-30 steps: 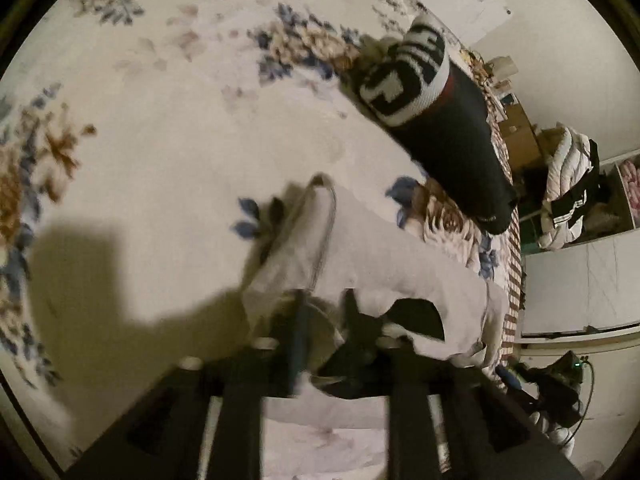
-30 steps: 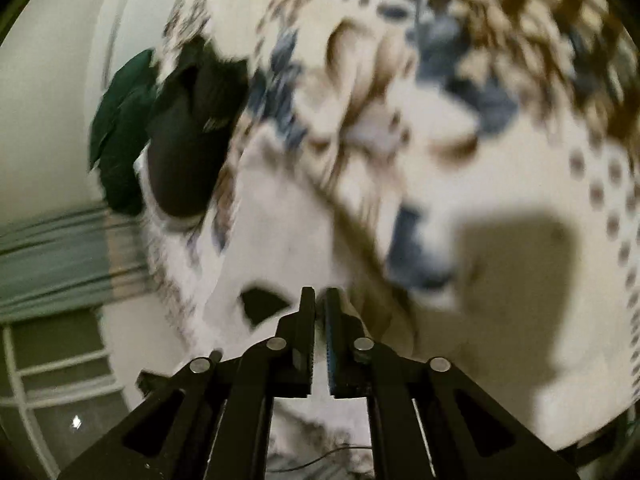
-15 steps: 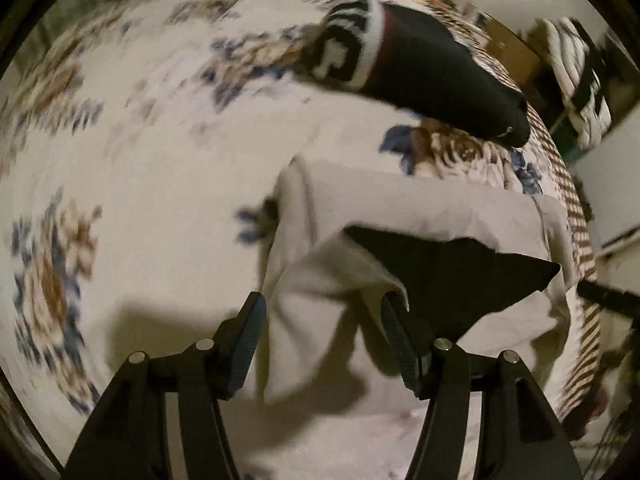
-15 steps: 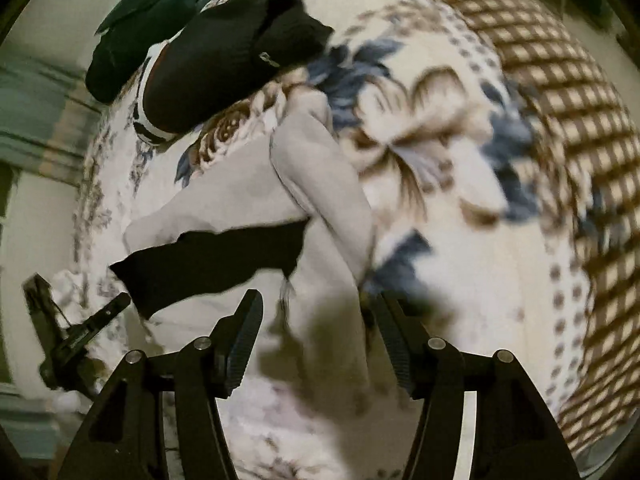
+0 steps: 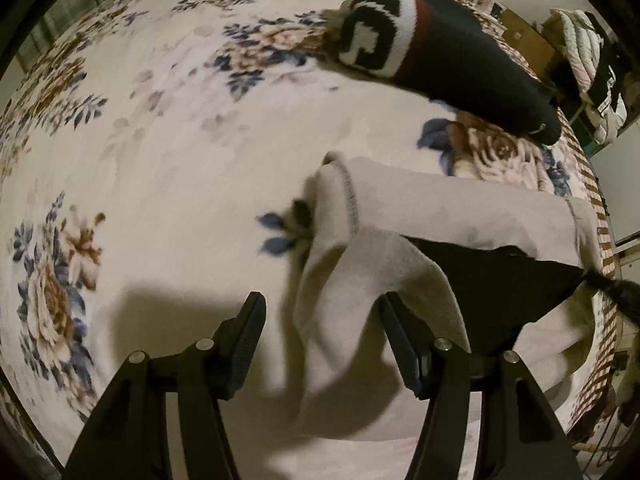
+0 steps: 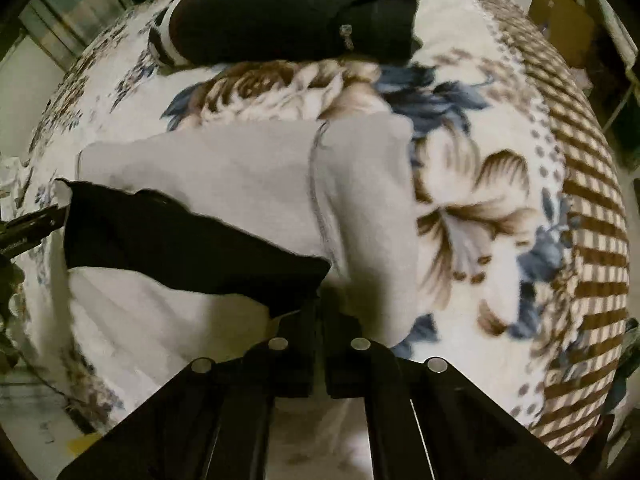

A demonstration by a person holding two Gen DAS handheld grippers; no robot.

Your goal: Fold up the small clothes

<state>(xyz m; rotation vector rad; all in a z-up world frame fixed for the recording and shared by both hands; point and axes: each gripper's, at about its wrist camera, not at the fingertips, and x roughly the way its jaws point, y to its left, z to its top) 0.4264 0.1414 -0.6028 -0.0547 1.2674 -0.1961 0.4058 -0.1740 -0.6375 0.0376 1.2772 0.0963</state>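
Note:
A small grey garment (image 5: pixel 448 216) with a black panel (image 5: pixel 492 280) lies crumpled on the floral blanket (image 5: pixel 168 168). My left gripper (image 5: pixel 322 320) points down over the garment's left end, open, and a raised fold of grey cloth stands loose between its fingers. In the right wrist view the same grey garment (image 6: pixel 240 168) spreads out ahead, its black panel (image 6: pixel 180 240) across the front. My right gripper (image 6: pixel 320 312) is shut on the garment where the grey edge meets the black panel; cloth hides its fingertips.
A black garment with a white lettered band (image 5: pixel 432 52) lies on the blanket beyond the grey one, also seen as the black garment (image 6: pixel 280 12) in the right wrist view. The blanket's brown checked border (image 6: pixel 592 208) runs along the bed's right edge. Furniture and piled laundry (image 5: pixel 584 52) stand beyond.
My right gripper opened over the grey garment's edge, then shut on it while rolling. My left gripper let go and opened wide, then shifted slightly with the fold still between its fingers.

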